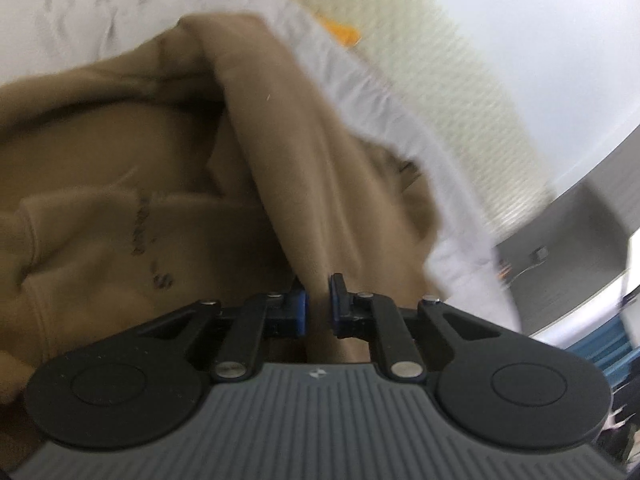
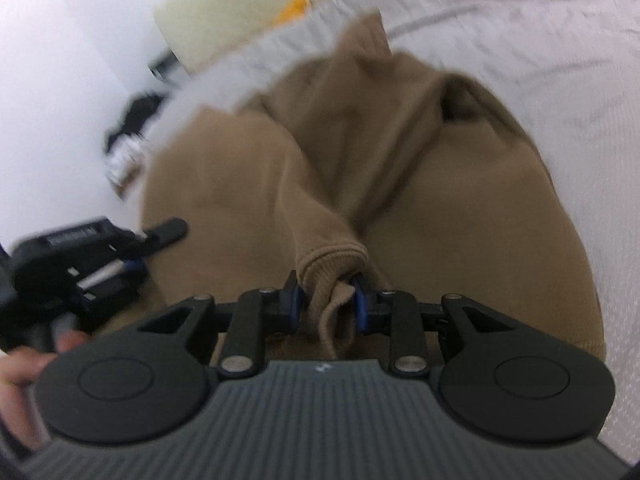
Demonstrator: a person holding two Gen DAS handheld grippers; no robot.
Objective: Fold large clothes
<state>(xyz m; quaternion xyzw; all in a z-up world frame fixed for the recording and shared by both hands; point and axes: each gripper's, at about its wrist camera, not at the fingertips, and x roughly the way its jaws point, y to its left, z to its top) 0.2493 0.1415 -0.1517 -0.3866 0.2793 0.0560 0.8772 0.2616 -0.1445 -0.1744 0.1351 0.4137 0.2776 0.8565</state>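
The left gripper (image 1: 318,306) is clamped on a fold of the one tan sweatshirt (image 1: 120,184); the right gripper (image 2: 326,300) pinches its ribbed cuff (image 2: 332,260). Beyond both tools the garment lies bunched on the white bedsheet (image 2: 540,40). With only thin pinches, a sharp pull could probably slip the cloth free or drag the sheet.

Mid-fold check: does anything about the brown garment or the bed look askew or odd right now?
Nothing damaged or spilled. The brown sweatshirt lies bunched and creased on the white bedsheet, not flat. The right hand-held gripper pinches a ribbed cuff; the left hand-held gripper is shut on a fabric fold. An orange item sits by the mattress edge.
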